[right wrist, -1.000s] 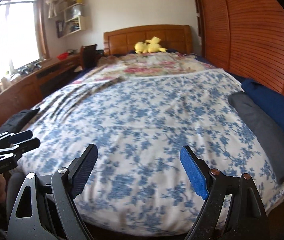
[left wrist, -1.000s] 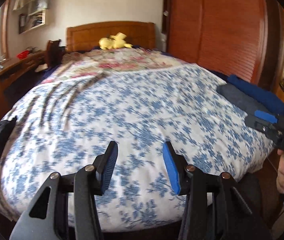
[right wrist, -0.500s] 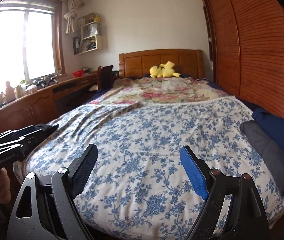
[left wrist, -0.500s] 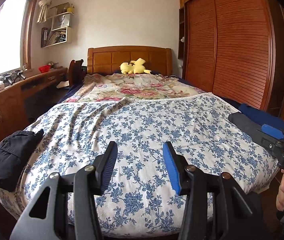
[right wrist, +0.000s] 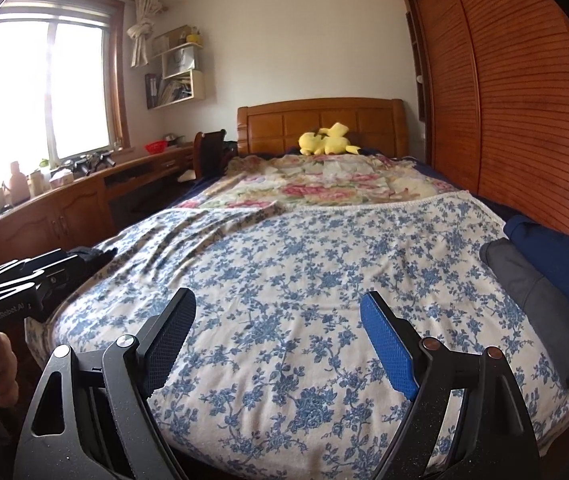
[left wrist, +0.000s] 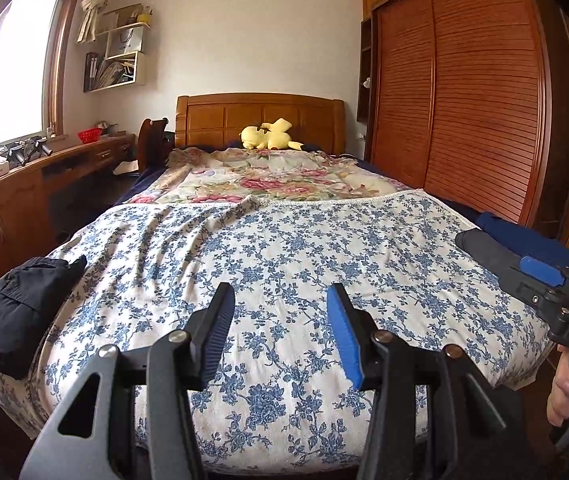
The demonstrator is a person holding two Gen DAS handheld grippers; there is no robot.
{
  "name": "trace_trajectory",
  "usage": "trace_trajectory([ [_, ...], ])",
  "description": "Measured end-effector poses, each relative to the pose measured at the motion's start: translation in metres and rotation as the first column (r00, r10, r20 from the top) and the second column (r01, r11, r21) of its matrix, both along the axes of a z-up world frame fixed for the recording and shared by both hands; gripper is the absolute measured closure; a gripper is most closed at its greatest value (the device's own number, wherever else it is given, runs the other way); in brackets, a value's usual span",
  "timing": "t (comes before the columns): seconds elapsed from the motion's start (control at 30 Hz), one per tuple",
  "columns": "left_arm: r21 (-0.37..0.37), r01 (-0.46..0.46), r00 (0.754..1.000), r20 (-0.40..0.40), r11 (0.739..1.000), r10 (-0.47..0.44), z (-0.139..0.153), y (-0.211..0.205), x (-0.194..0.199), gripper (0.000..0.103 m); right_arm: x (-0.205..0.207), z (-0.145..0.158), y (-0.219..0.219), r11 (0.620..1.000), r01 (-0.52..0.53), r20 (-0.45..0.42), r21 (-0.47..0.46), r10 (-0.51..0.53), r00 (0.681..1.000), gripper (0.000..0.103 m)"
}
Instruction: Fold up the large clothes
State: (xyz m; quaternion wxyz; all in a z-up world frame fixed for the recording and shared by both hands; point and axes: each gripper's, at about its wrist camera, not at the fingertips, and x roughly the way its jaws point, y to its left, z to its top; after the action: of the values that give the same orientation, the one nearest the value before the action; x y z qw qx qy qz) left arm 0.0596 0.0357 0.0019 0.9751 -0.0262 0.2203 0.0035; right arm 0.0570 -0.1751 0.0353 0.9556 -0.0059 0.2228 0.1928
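While both grippers hang at the foot of the bed, neither has hold of anything: left gripper (left wrist: 280, 330), fingers parted to a moderate gap, empty; right gripper (right wrist: 278, 342), fingers spread wider, empty. Item, black garment (left wrist: 16, 308): bunched at the bed's left edge, partly overhanging the side; whether loosely folded or merely heaped cannot be told. Item, grey garment (right wrist: 540, 304) and item, dark blue garment (right wrist: 564, 260): lying side by side along the right edge, touching, both looking flat and oblong, possibly folded already. Item, blue-flowered sheet (left wrist: 284, 248): spread over the near half of the bed, rumpled into ridges toward the left; the middle of it lies bare of clothing. Stage: the scene fits either clothes waiting at the edges to be folded or clothes folded and set aside; the pictures do not settle it. Hazards, as judged: the black garment, hanging off the edge, could slide to the floor if tugged from one corner only; a pinch taken too deep could gather the sheet along with the garment and drag the bedding; grey and blue pieces, lying in contact, could come up together if gripped at their shared border; rumpled sheet could carry creases into any fold made on it; slack cloth may slip from narrow pads.
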Motion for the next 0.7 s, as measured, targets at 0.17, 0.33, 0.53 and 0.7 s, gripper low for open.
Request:
trace_trajectory([
  [0.17,0.009,0.002,1.0,0.004,1.0,-0.002,-0.001,-0.007,-0.002,0.056,-0.001,0.0,0.0,1.0,0.0,-0.002,0.001,0.0,1.0,0.017],
  [0.33,0.009,0.005,1.0,0.002,1.0,-0.005,-0.002,-0.011,-0.003,0.056,-0.001,-0.001,-0.001,1.0,0.001,-0.003,0.001,-0.001,1.0,0.017],
  [0.53,0.007,0.006,1.0,0.004,1.0,-0.006,-0.002,-0.011,-0.003,0.056,-0.001,-0.001,-0.001,1.0,0.001,-0.003,0.001,-0.001,1.0,0.017],
  [0.7,0.005,0.01,1.0,0.001,1.0,-0.01,-0.001,-0.011,-0.003,0.055,-0.002,-0.005,-0.001,1.0,0.001,-0.006,0.0,-0.001,1.0,0.017],
])
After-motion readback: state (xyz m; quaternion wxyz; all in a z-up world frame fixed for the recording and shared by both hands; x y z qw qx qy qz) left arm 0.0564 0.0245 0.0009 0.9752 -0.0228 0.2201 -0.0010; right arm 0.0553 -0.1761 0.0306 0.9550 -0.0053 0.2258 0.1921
